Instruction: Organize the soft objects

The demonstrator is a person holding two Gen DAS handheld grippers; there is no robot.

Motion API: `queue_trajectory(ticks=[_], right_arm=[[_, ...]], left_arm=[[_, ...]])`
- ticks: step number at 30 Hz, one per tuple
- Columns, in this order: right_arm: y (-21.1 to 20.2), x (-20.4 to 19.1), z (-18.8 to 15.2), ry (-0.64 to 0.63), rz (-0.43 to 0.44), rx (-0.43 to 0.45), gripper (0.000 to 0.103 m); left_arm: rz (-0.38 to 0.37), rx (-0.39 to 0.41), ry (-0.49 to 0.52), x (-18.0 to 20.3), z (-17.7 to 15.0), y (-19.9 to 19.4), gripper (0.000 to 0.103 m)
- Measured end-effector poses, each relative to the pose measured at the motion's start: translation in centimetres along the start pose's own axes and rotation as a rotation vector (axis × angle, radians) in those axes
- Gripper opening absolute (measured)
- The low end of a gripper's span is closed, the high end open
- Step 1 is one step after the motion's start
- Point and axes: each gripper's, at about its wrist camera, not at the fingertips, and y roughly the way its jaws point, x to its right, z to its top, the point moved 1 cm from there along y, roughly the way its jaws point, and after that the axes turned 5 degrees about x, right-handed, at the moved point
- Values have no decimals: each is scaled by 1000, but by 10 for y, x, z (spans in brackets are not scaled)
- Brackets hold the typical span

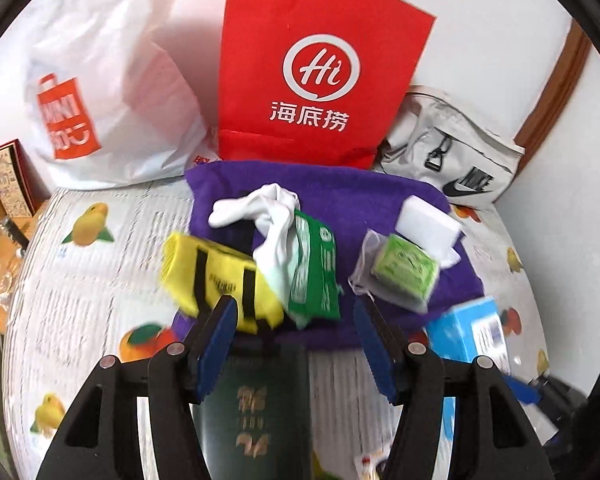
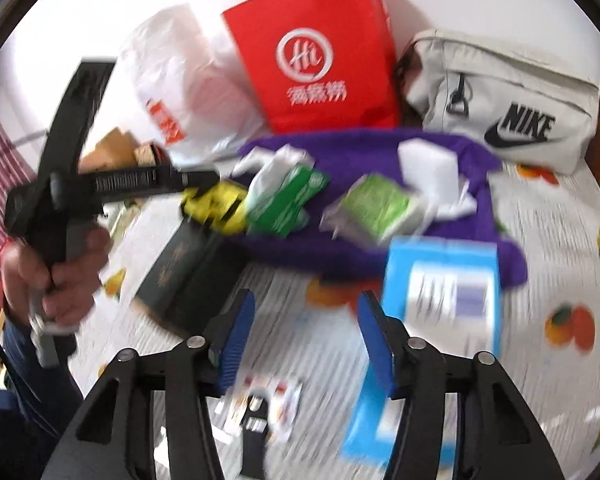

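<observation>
A purple towel (image 1: 340, 192) lies on the fruit-print bedsheet (image 1: 100, 280). On it rest a white sock (image 1: 268, 216), a yellow sock with black stripes (image 1: 220, 276), a green packet (image 1: 316, 268), a green tissue pack in clear wrap (image 1: 404, 268) and a white sponge block (image 1: 428, 220). My left gripper (image 1: 296, 340) hovers open just in front of the yellow sock, with nothing between its pads. My right gripper (image 2: 306, 340) is open over bare sheet, and a blue box (image 2: 444, 292) lies beside its right finger. The right wrist view is blurred.
A red paper bag (image 1: 316, 68), a white plastic bag (image 1: 100, 100) and a grey Nike pouch (image 1: 452, 152) stand against the wall behind the towel. A dark green booklet (image 1: 252, 412) lies under the left gripper. A black strap on a card (image 2: 256, 420) lies near the right gripper. A hand (image 2: 60, 276) grips the left tool.
</observation>
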Motion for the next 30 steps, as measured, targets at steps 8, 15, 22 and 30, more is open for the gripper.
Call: queue_trajectory(ticks=[8, 15, 22, 30], right_arm=[[-13, -38, -67, -43, -17, -77, 36], [1, -46, -107, -18, -42, -130, 34], [18, -49, -120, -25, -76, -159, 34], [29, -66, -122, -121, -201, -103, 21]], left_arm=[[-22, 19, -16, -15, -42, -44, 59], [-31, 2, -32, -29, -77, -60, 59], [-28, -22, -54, -43, -101, -66, 59], [-35, -41, -52, -45, -111, -64, 59]])
